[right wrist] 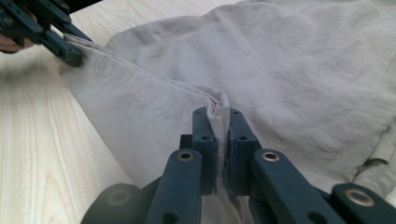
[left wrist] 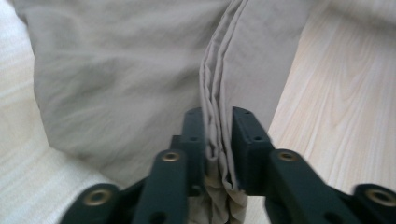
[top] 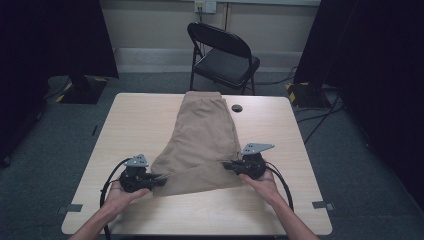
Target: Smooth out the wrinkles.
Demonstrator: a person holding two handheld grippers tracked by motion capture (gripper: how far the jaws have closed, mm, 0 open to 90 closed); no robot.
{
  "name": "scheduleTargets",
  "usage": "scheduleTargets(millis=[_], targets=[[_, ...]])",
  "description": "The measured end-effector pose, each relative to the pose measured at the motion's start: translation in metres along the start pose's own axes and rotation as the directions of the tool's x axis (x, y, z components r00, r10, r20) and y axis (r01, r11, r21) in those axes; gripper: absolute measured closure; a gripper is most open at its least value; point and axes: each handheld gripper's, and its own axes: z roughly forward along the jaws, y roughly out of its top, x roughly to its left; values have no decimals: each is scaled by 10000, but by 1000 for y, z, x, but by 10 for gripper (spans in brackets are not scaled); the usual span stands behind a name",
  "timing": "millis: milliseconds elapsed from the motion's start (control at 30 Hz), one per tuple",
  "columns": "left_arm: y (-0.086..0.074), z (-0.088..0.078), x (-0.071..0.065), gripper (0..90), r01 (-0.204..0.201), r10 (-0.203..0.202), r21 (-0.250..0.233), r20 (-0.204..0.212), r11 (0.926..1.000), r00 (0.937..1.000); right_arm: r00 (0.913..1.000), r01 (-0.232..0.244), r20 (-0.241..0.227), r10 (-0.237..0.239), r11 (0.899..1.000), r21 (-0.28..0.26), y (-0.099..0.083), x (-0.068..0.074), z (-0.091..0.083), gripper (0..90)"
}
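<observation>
Beige cloth, a pair of trousers, is lying on the pale wooden bench, its upper part reaching to the far edge and its lower part folded across towards the near side. The left tool is sitting at the near left corner of the fold, and in the left gripper view a bunched hem is running between its two black jaws; the left jaw is lying against the cloth, while a thin gap is showing beside the right one, so the hold is looking loose rather than clenched. The right tool is meeting the fold at its right end, and in the right gripper view its jaws are pinching a raised ridge of the trousers tightly, with the cloth pressed flat between them. In that same view the left tool is showing at the far corner of the fabric. A black folding chair is standing beyond the bench, and a small dark round hole is showing near the far edge
</observation>
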Motion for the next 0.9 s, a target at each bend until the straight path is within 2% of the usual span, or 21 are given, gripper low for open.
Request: scheduleTargets(millis=[67, 133, 233, 367, 433, 500, 600, 667, 700, 733, 800, 900], targets=[[-3, 0, -1, 647, 113, -113, 35, -120, 9999, 9999, 9999, -21, 125, 21, 10000, -25, 0, 0, -1, 848], [-5, -1, -1, 632, 170, -168, 121, -155, 9998, 9997, 9998, -74, 158, 75, 10000, -60, 0, -1, -2, 848], [-4, -2, 2, 735, 390, -392, -360, -45, 9986, 9992, 9998, -131, 137, 132, 9999, -46, -1, -1, -3, 848], [-2, 4, 4, 820, 439, -437, -204, 129, 9988, 9990, 9999, -147, 79, 149, 9998, -155, 0, 0, -7, 848], [0, 5, 5, 796, 488, -484, -259, 148, 9985, 9987, 9999, -135, 19, 135, 9996, -233, 1, 1, -11, 848], [1, 6, 6, 716, 650, -648, -394, 60, 9971, 9979, 9999, -148, -37, 147, 9995, -267, 1, 2, -13, 849], [1, 10, 8, 684, 843, -839, -371, 114, 9958, 9964, 9999, -88, -83, 86, 9996, -268, 1, 4, -14, 849], [1, 12, 8, 754, 798, -793, -276, 198, 9964, 9967, 9999, -81, -84, 79, 9995, -303, 2, 4, -14, 849], [1, 14, 7, 814, 751, -743, -201, 374, 9970, 9965, 9999, -66, -107, 63, 9996, -285, 2, 5, -14, 848], [1, 13, 5, 843, 648, -642, -161, 331, 9978, 9974, 9999, -15, -107, 12, 9997, -260, 2, 5, -14, 849], [3, 10, 4, 856, 581, -565, -293, 515, 9979, 9971, 9999, 40, -96, -42, 9997, -245, 3, 6, -16, 849], [4, 4, 4, 860, 664, -627, -742, 509, 9950, 9967, 10000, 17, -78, -20, 9993, -383, 3, 6, -21, 849]])
